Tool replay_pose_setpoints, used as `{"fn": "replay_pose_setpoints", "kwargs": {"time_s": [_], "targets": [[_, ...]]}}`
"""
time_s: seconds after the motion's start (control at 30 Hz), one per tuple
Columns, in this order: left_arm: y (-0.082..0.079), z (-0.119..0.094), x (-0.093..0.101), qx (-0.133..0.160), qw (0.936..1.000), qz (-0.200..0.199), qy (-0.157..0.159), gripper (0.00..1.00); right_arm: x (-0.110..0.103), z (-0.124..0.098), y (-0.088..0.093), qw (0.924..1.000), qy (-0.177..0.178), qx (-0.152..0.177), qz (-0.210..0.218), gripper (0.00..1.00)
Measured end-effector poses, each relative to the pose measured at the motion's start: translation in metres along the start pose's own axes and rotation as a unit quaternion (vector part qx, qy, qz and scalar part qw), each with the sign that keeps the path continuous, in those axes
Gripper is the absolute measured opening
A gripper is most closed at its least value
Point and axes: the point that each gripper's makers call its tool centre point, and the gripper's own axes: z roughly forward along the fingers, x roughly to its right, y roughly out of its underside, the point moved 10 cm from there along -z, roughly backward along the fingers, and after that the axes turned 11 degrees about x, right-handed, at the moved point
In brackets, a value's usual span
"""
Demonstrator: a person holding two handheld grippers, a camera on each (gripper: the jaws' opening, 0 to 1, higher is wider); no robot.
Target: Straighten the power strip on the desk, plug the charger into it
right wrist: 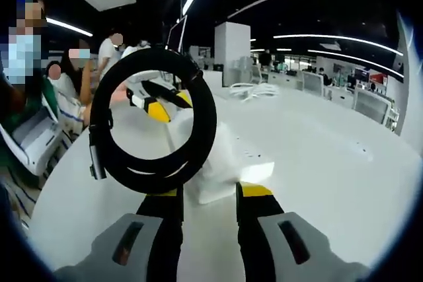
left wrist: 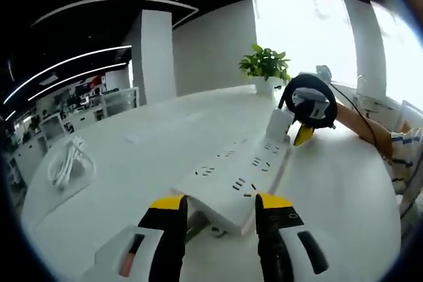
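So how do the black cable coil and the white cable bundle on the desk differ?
The black cable coil is a neat open ring at the charger, held up by the right gripper; the white cable bundle lies loose and flat, far from both grippers. Both are coiled cords.

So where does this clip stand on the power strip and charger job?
Left gripper has its jaws around the near end of the power strip, steadying it. Right gripper holds the white charger, coiled black cable attached, at the strip's far end. Whether the plug is seated can't be told; that remains.
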Motion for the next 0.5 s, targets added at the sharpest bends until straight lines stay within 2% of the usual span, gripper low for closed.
{"fn": "replay_pose_setpoints", "kwargs": {"time_s": [0.33, 0.5], "targets": [[0.0014, 0.0007, 0.0011, 0.003, 1.0, -0.004, 0.002, 0.45, 0.0007, -0.0004, 0.0005, 1.0, 0.001, 0.001, 0.003, 0.3], [0.0015, 0.0008, -0.0004, 0.01, 0.9997, -0.023, 0.004, 0.45, 0.0007, -0.0004, 0.0011, 1.0, 0.001, 0.003, 0.007, 0.3]]}}
